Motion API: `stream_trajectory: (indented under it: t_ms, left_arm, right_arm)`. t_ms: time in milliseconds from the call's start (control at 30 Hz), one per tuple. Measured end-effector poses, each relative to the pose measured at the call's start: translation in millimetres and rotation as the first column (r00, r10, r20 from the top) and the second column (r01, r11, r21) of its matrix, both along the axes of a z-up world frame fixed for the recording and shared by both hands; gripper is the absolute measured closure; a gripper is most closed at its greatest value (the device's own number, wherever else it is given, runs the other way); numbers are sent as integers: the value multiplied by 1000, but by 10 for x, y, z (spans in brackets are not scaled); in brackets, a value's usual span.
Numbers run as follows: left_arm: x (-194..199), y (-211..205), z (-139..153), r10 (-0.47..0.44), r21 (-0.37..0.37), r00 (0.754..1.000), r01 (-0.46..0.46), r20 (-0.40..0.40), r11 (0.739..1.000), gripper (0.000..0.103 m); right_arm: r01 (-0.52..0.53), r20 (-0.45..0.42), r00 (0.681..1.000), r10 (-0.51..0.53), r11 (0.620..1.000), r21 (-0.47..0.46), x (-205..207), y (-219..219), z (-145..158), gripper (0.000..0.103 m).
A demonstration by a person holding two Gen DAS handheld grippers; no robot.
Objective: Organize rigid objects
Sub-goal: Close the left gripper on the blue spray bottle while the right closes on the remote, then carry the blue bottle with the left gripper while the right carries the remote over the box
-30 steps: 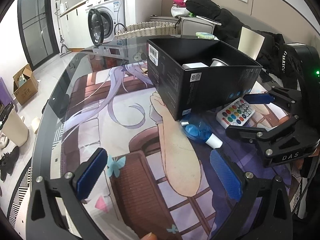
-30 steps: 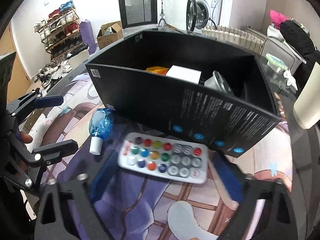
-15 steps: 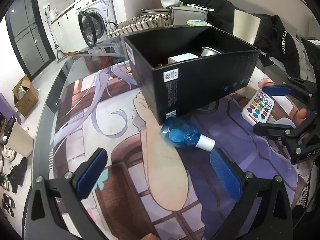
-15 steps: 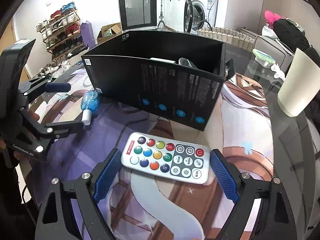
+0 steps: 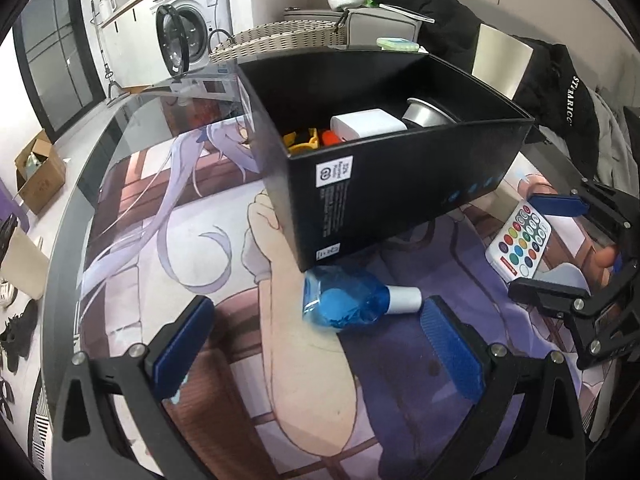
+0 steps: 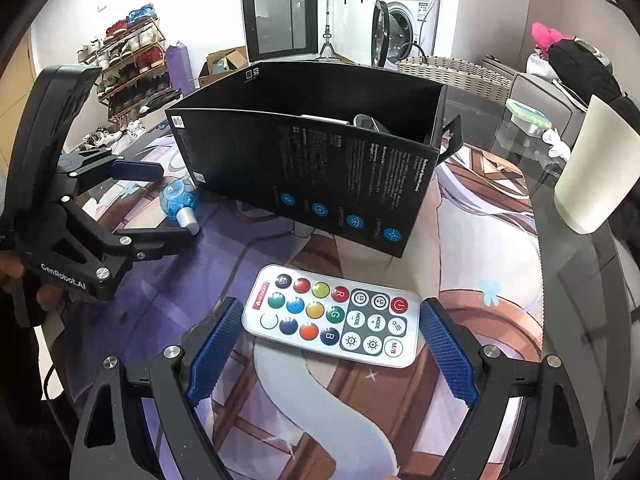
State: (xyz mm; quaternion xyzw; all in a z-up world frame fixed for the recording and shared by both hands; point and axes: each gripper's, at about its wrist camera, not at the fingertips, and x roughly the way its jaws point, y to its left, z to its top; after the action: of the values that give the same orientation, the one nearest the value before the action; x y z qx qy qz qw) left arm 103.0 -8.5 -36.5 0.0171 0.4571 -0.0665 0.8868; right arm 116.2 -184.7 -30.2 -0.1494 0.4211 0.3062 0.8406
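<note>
A white remote (image 6: 332, 316) with coloured buttons lies flat on the printed mat. My right gripper (image 6: 330, 312) is open around it, one blue pad close to each end. A blue bottle (image 5: 348, 302) with a white cap lies on its side at the corner of the black box (image 5: 400, 184). My left gripper (image 5: 316, 314) is open and apart from the bottle, which lies just ahead of its fingertips. The box holds a white block (image 5: 366, 124), a silver bowl (image 5: 426, 114) and yellow and orange pieces (image 5: 306, 140). The left wrist view shows the right gripper (image 5: 528, 244) straddling the remote (image 5: 520, 240).
A cream cup (image 6: 600, 176) stands at the table's right side near the glass edge. Behind the box are a wicker basket (image 5: 280, 38) and a chair with a black jacket (image 5: 560, 92). The round table's rim (image 5: 64, 280) curves along the left.
My left gripper has moved closer to the blue bottle. My right gripper drew back from the box, bringing the remote between its pads, then held still. Neither gripper's opening changed.
</note>
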Motion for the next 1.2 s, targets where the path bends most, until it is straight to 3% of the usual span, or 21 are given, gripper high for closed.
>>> stream_trajectory:
  t_ms: [167,267,367,400,433,700,1200]
  left_arm:
    - [-14,-51,-8,19,1,1000,-19,2,1000,0]
    - [-31,-77,2,20,-2,1000,-20,14,1000,8]
    - [-97,-100,43,7,-9,999,-7,41,1000,30]
    - [-109,-99,61,0,-12,999,1,46,1000,43]
    - [-130,-101,74,-6,-13,999,6,53,1000,47]
    - [-292,-71,208,-2,-35,994,6,111,999,48]
    - [-407,-7,713,59,-60,956,-44,288,997,47]
  right_arm:
    - [-1,0,1000,1,1000,-1,12,7,4,13]
    - [-2,-1,1000,2,1000,0,-1,9,6,13]
    - [-1,-1,1000,1,1000,1,-7,17,9,13]
    - [0,-1,1000,0,1000,1,-8,20,11,13]
    - [0,0,1000,0,1000,2,-6,19,12,13]
    - [8,23,1000,-8,1000,21,-38,-1,73,13]
    - [-7,187,982,-12,995,104,-229,-78,681,13]
